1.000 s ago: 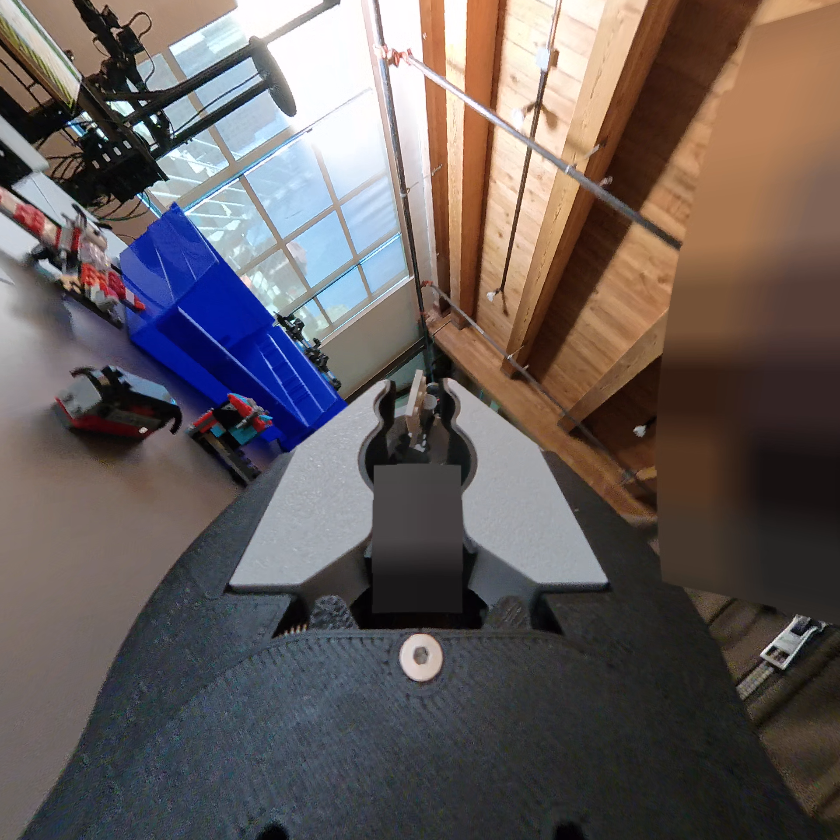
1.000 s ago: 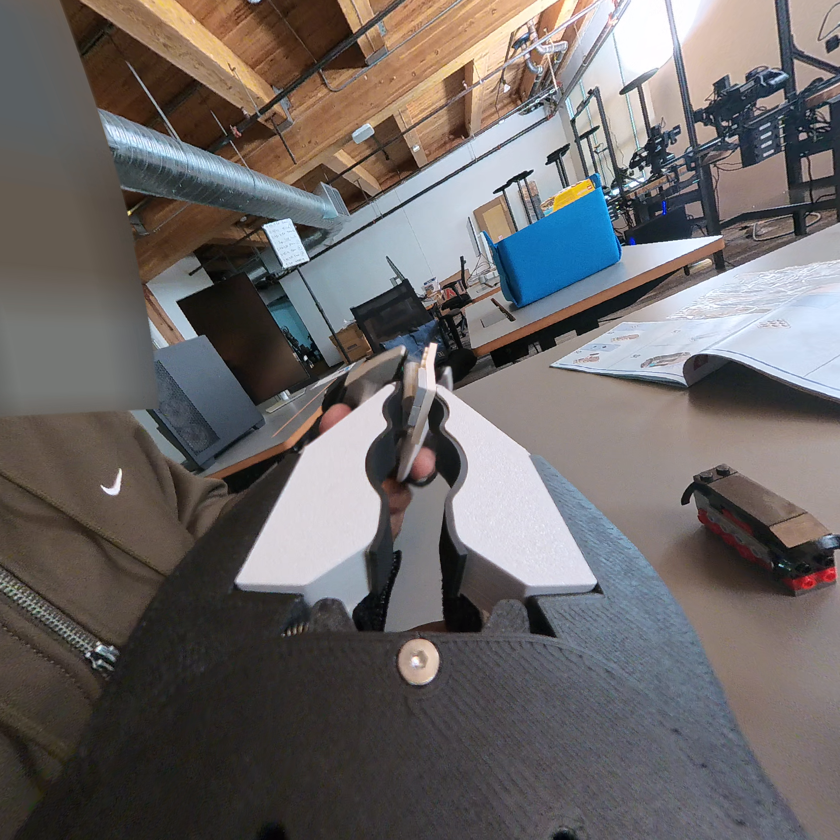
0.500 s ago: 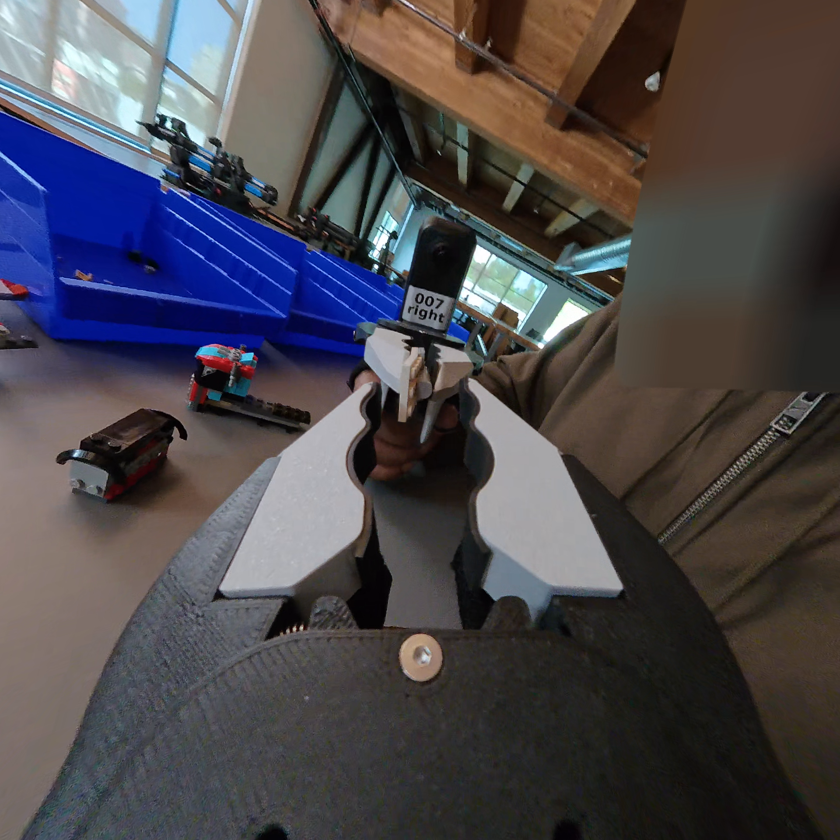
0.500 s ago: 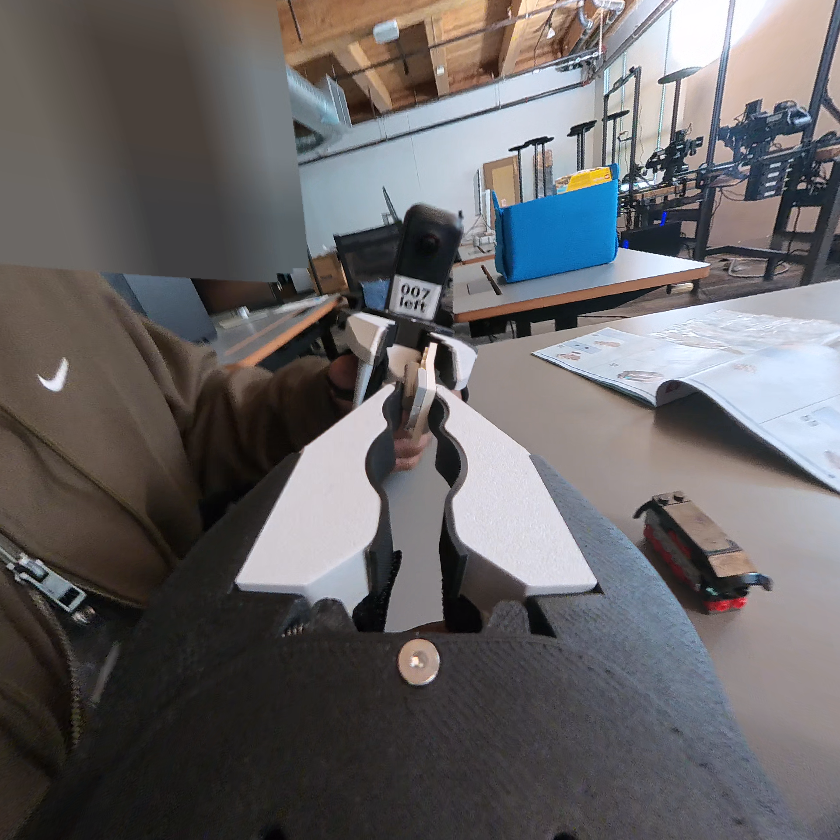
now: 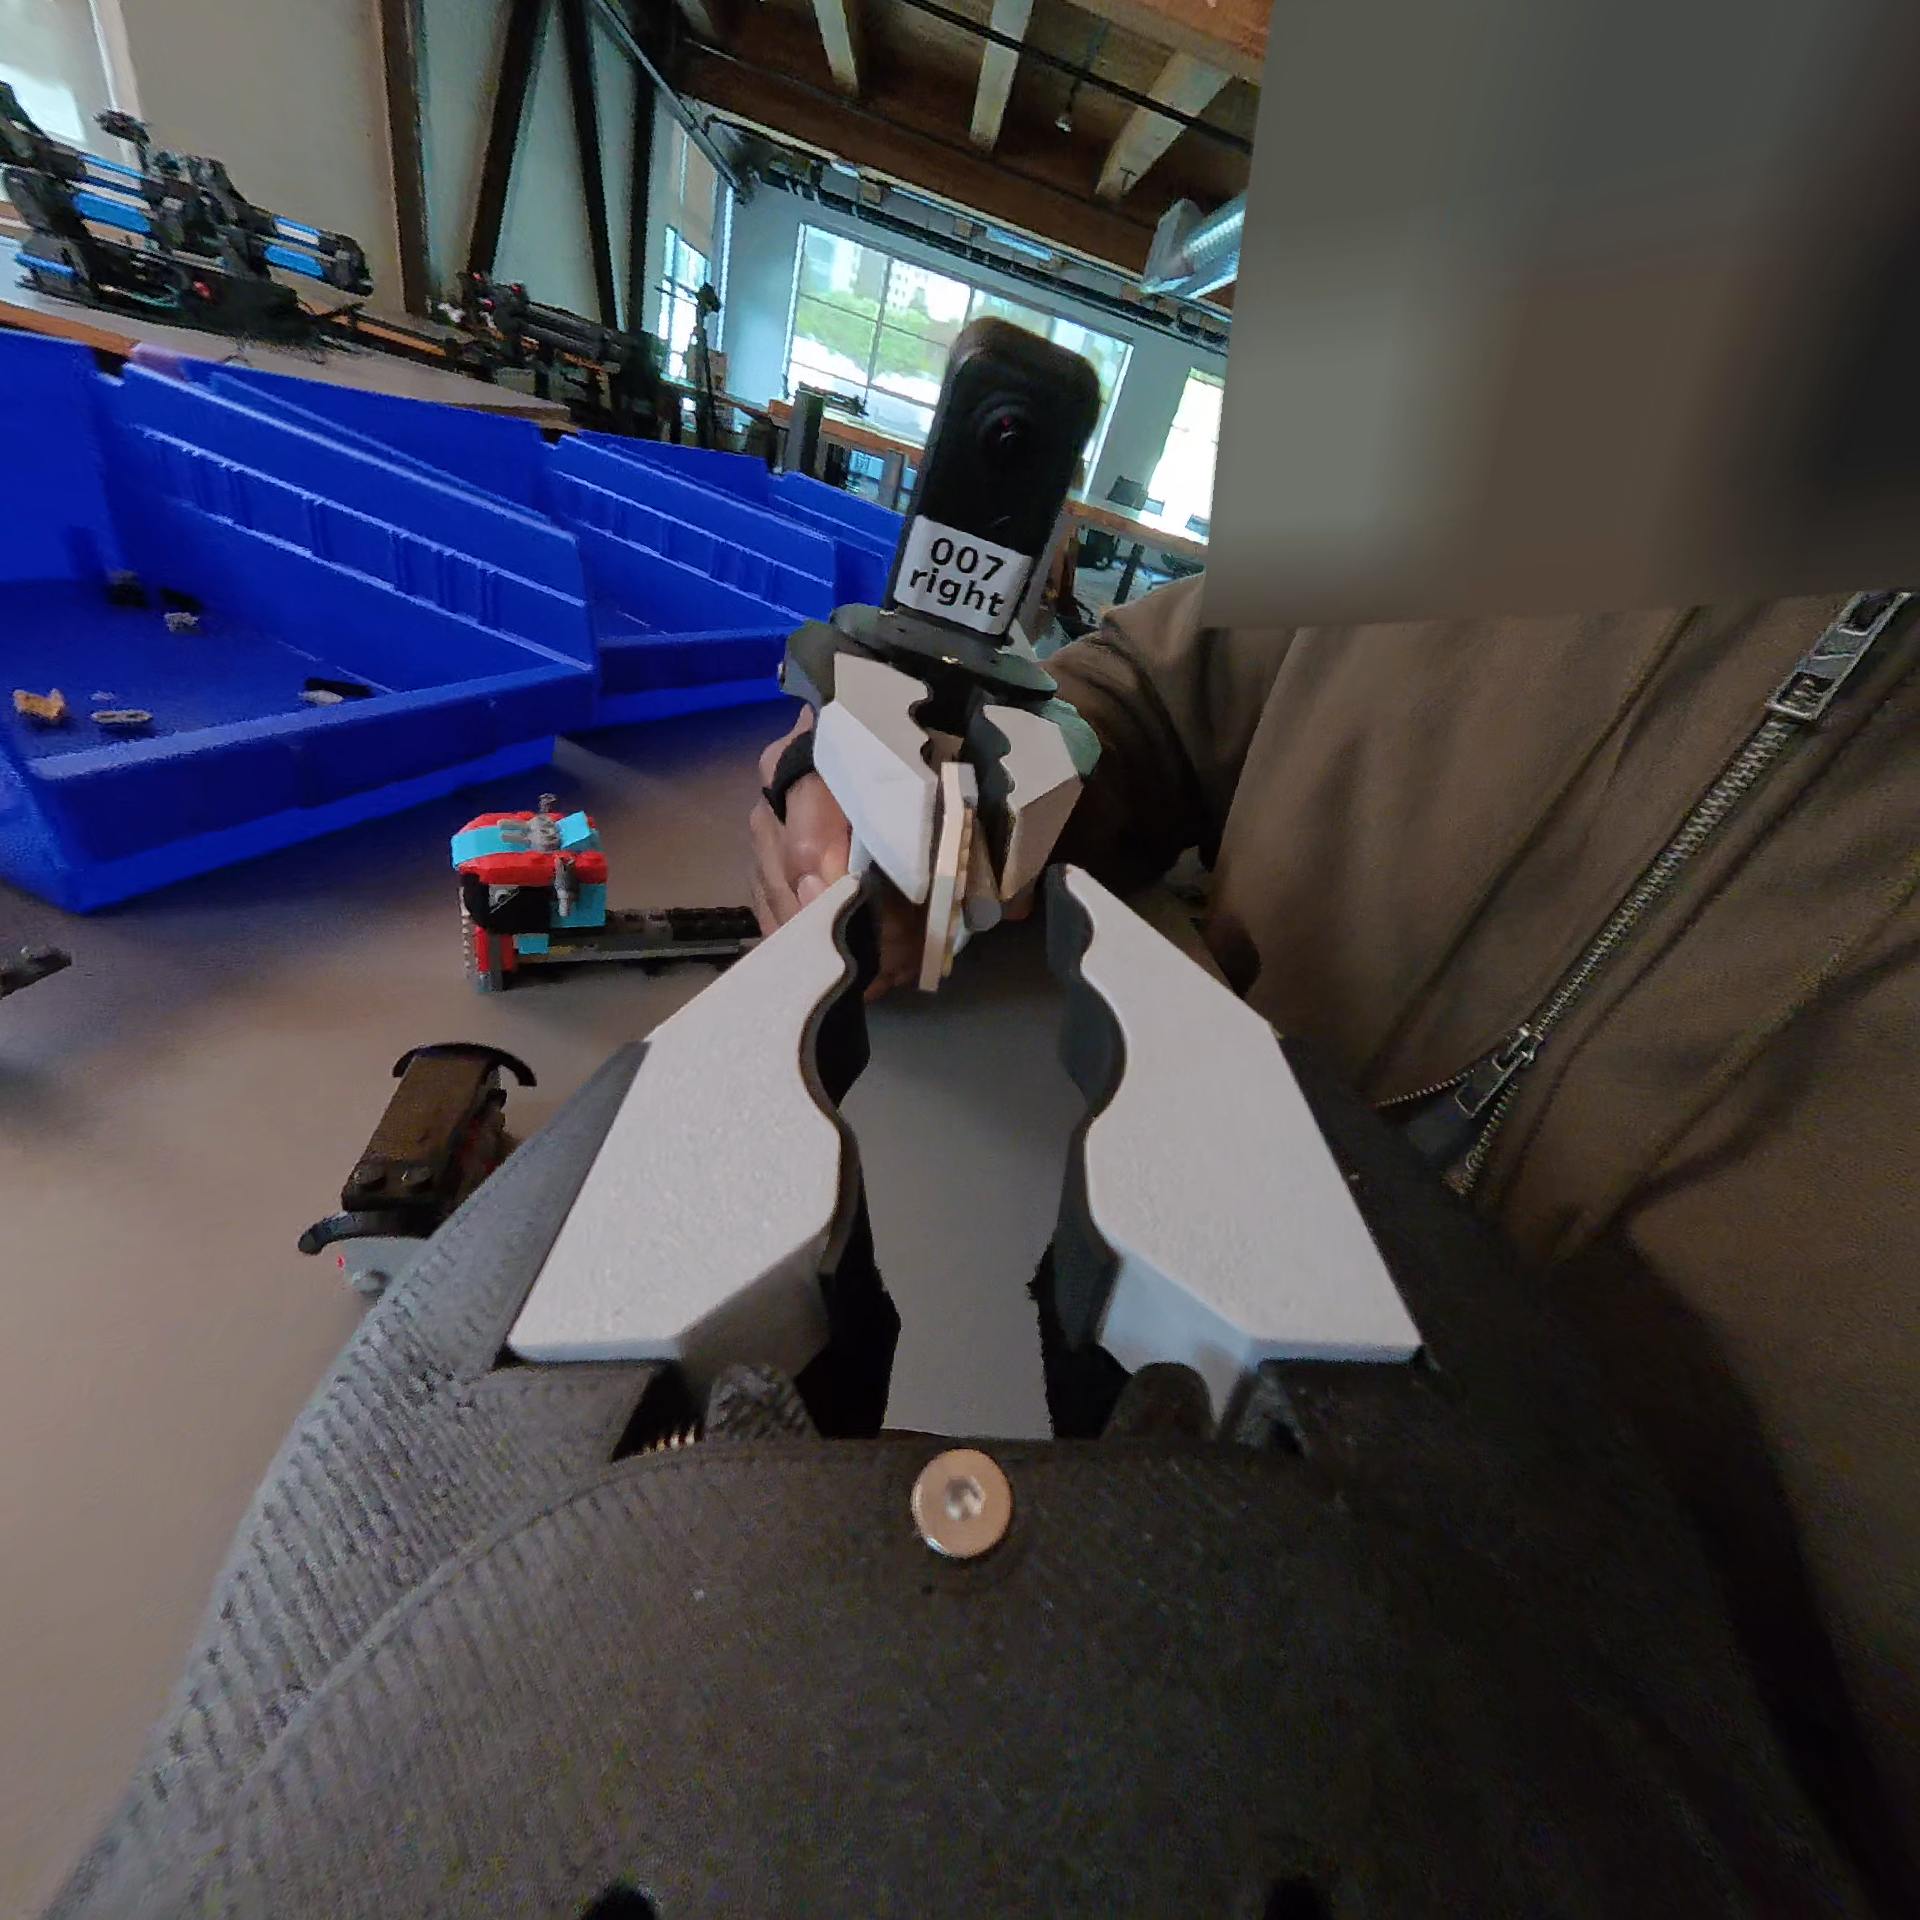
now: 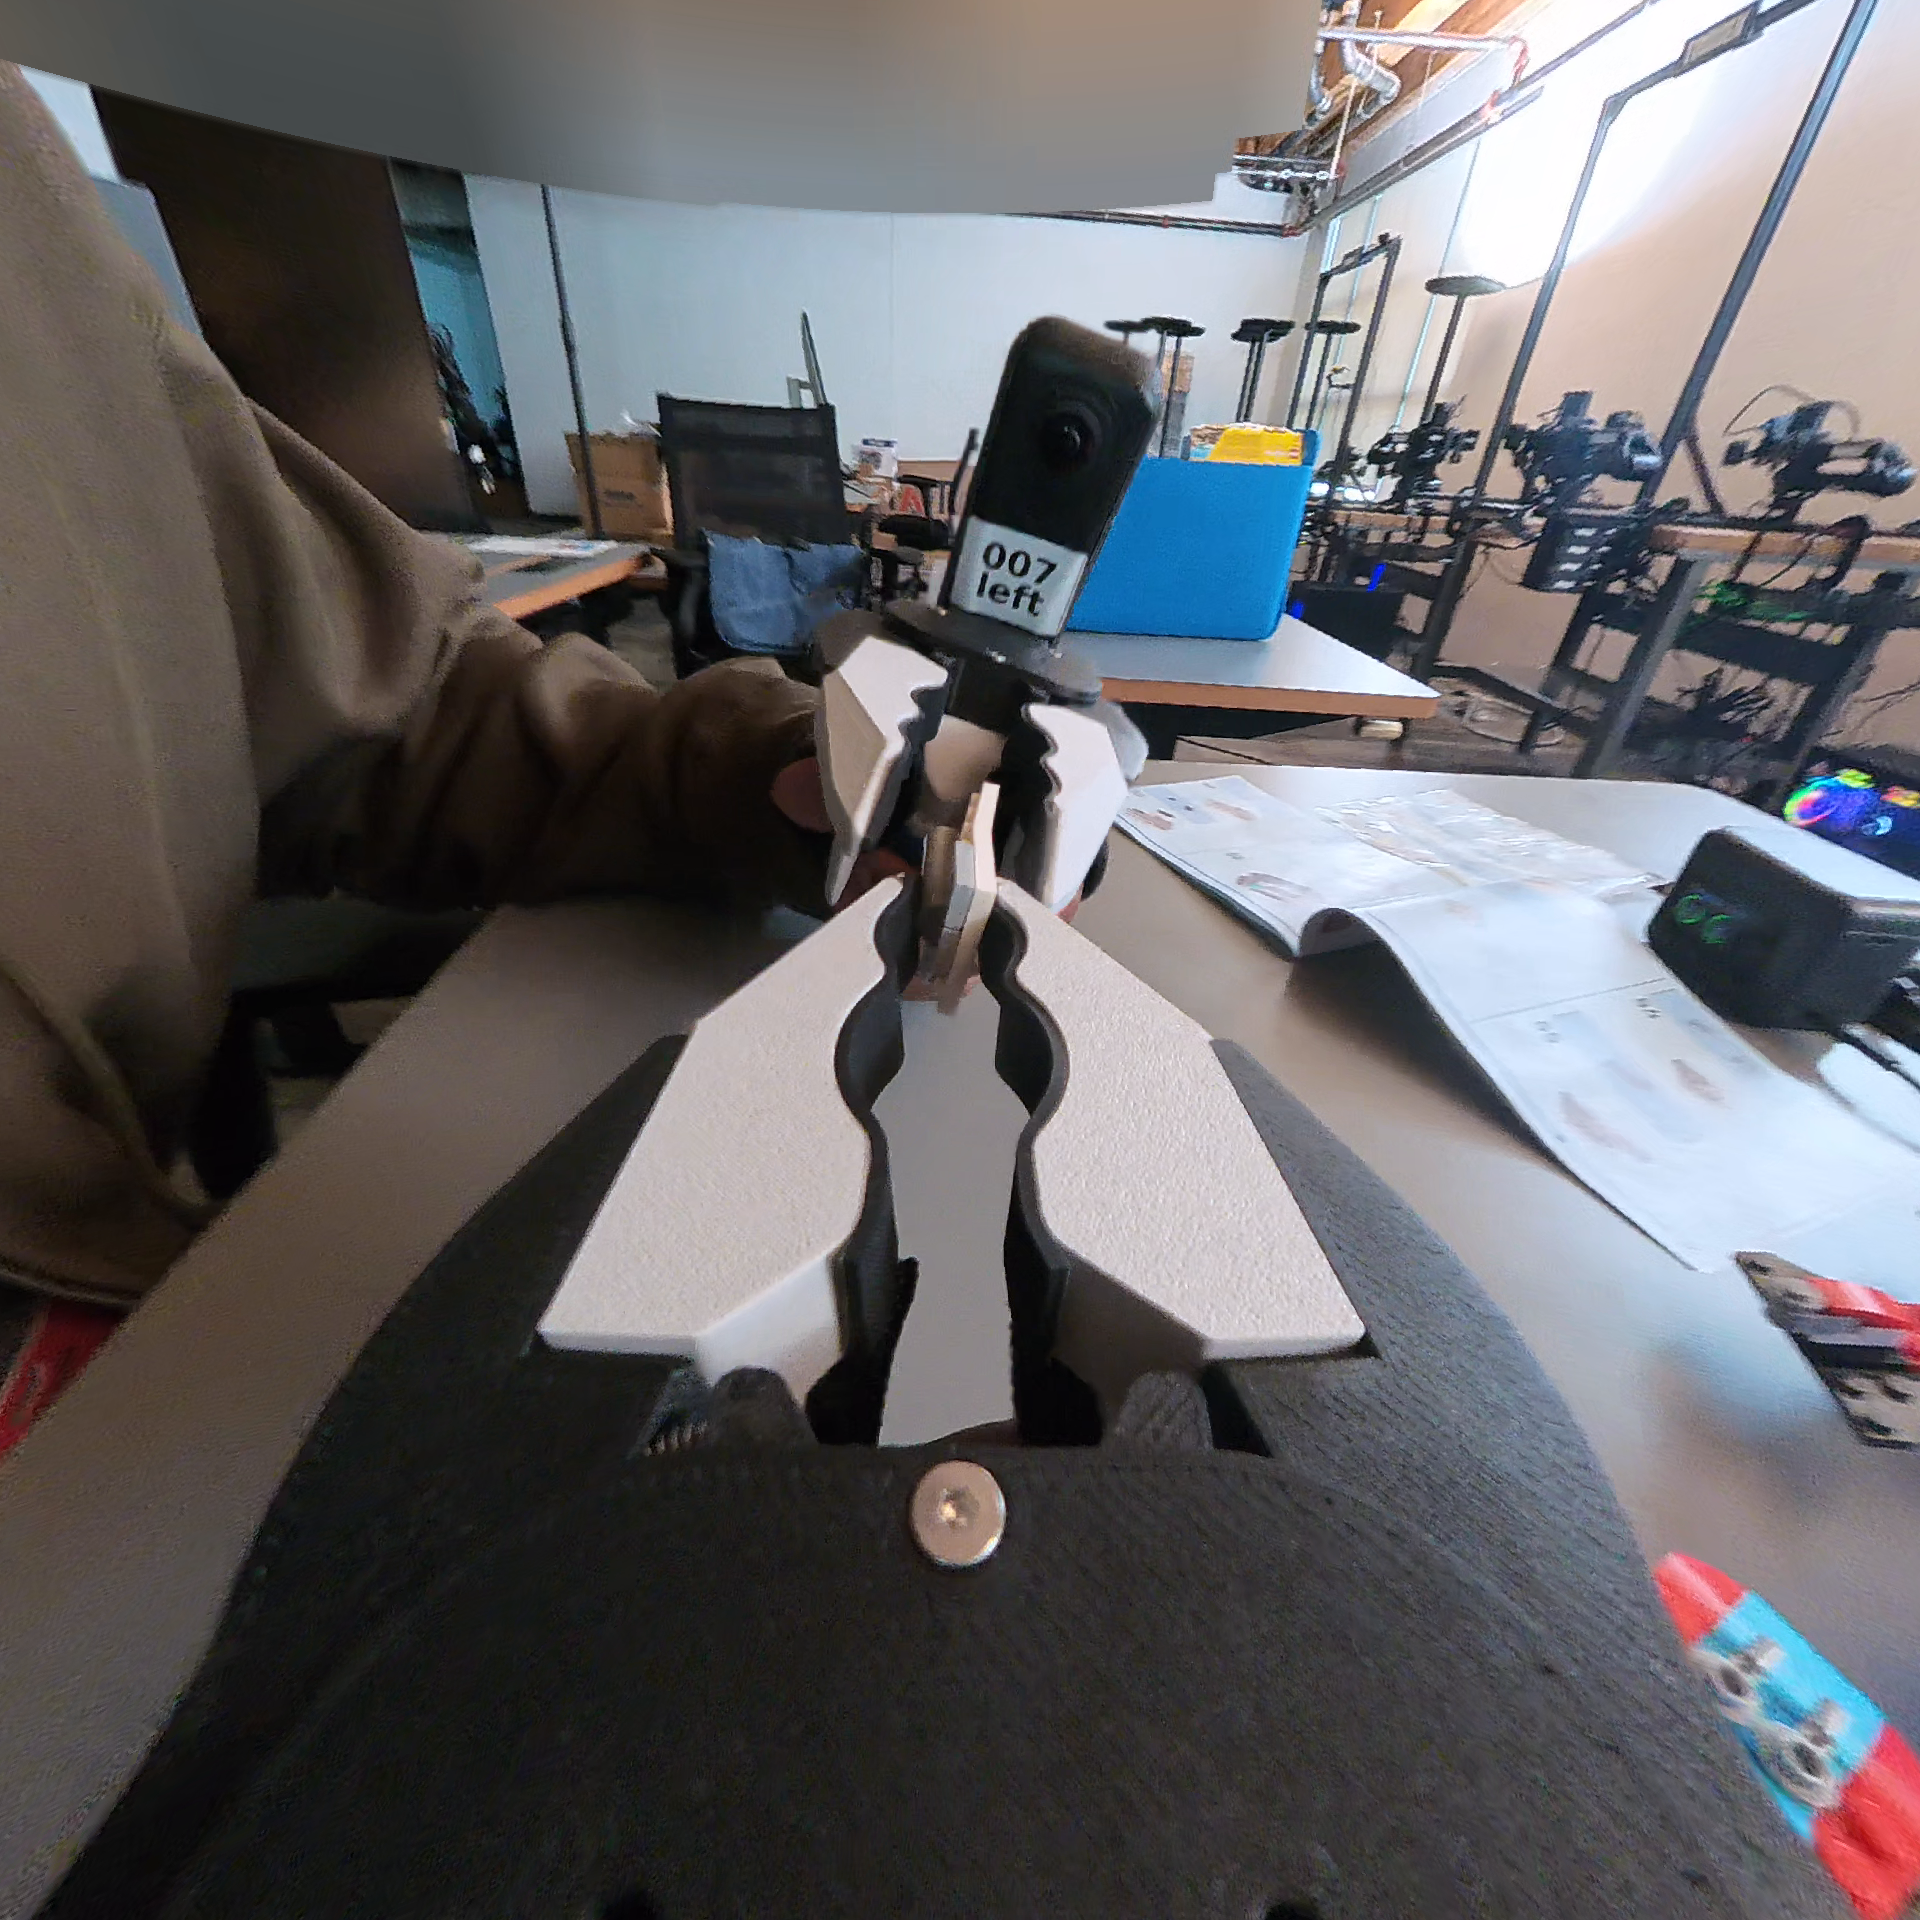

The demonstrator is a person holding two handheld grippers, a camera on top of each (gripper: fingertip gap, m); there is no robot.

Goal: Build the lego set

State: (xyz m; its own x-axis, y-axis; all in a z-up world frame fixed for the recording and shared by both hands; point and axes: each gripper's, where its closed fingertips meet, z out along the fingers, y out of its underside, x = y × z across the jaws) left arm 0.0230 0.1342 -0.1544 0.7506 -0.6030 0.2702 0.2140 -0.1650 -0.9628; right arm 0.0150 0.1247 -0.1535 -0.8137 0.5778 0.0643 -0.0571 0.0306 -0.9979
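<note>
Tan plate piece (image 6: 951,914) clamped in right gripper (image 6: 948,925) fingers; left gripper (image 5: 961,904) open.

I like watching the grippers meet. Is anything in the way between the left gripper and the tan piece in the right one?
Nothing visible. The open left gripper points straight at the tan piece pinched by the right gripper, with only air between. The brick model sits off to the side.
</note>
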